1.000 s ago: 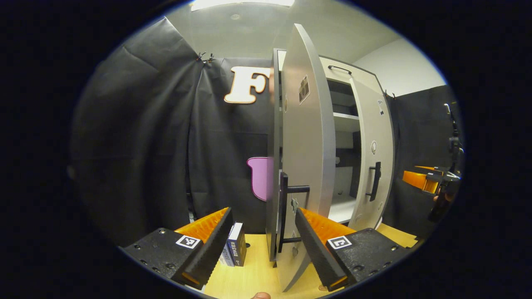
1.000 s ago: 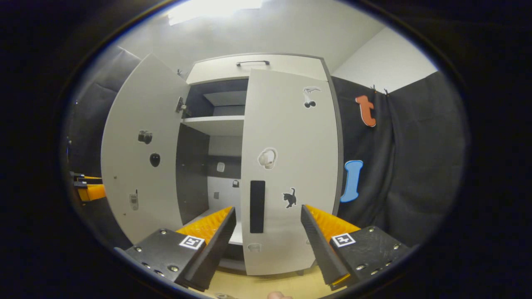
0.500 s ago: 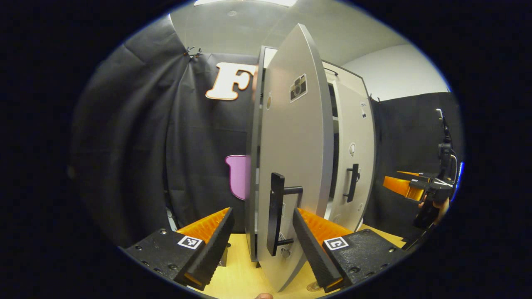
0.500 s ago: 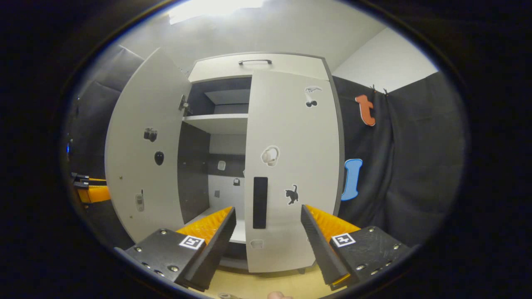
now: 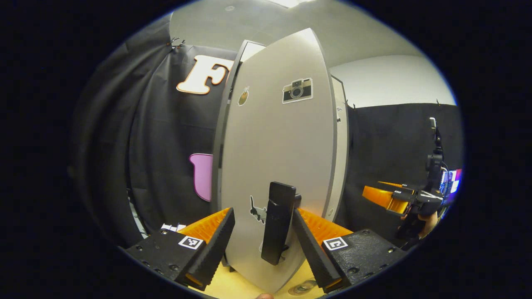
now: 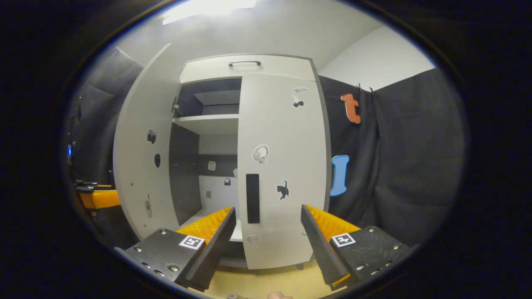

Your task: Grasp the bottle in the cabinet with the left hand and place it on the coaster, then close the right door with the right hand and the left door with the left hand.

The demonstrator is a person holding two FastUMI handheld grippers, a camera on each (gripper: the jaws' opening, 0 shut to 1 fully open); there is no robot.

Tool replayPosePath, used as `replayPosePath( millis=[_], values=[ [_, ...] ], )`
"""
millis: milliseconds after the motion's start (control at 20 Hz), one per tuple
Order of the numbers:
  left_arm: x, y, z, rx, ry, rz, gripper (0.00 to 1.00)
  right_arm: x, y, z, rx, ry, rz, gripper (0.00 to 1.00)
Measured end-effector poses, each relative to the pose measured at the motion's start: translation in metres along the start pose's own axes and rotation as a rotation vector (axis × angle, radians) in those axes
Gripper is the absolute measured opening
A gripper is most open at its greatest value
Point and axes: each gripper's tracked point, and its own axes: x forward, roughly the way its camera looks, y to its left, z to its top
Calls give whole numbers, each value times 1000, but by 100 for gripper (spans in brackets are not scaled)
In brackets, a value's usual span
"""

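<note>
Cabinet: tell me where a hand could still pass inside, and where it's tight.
The open gap lies between the left door and the shut right door: the upper shelf and the lower compartment floor look bare. It's tight at the left door's handle, which stands between the open left tool's fingers. The right tool hovers open before the right door.
</note>
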Motion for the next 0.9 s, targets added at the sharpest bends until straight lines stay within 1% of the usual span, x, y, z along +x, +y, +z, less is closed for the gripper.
replayPosePath(
  millis=[50,200,250,300,350,400,450,500,550,600,700,750,800,900],
  values=[
    [5,-5,1,4,1,-23,90,-2,-1,0,2,-1,-9,93],
    [19,-26,1,4,-3,-90,90,-3,-6,-2,-16,4,-22,96],
    [24,-33,0,5,-10,-97,90,-2,-9,-2,-21,4,-25,96],
    [31,-38,0,11,-8,-100,89,-1,-13,-2,-23,3,-24,93],
    [38,-40,-2,12,-12,-96,89,2,-17,1,-20,1,-21,93],
    [46,-42,-2,6,-9,-93,89,6,-23,2,-17,1,-15,95],
    [54,-46,-3,0,-8,-91,89,9,-29,5,-17,-4,-15,93],
    [61,-50,-3,-6,-6,-89,89,14,-37,8,-18,-11,-18,95],
    [69,-52,-5,-10,-1,-83,89,19,-44,9,-16,-11,-19,96],
    [77,-57,-7,-13,3,-79,94,23,-50,8,-11,-7,-18,95],
    [94,-70,-9,-21,5,-79,85,30,-65,9,-4,-6,-16,95],
    [99,-73,-10,-20,6,-75,85,33,-72,9,-4,-7,-16,95],
    [103,-76,-11,-18,7,-67,90,34,-78,9,-5,-7,-16,95],
    [116,-85,-17,-20,14,-59,90,40,-90,9,-8,-3,-16,95]
  ],
)
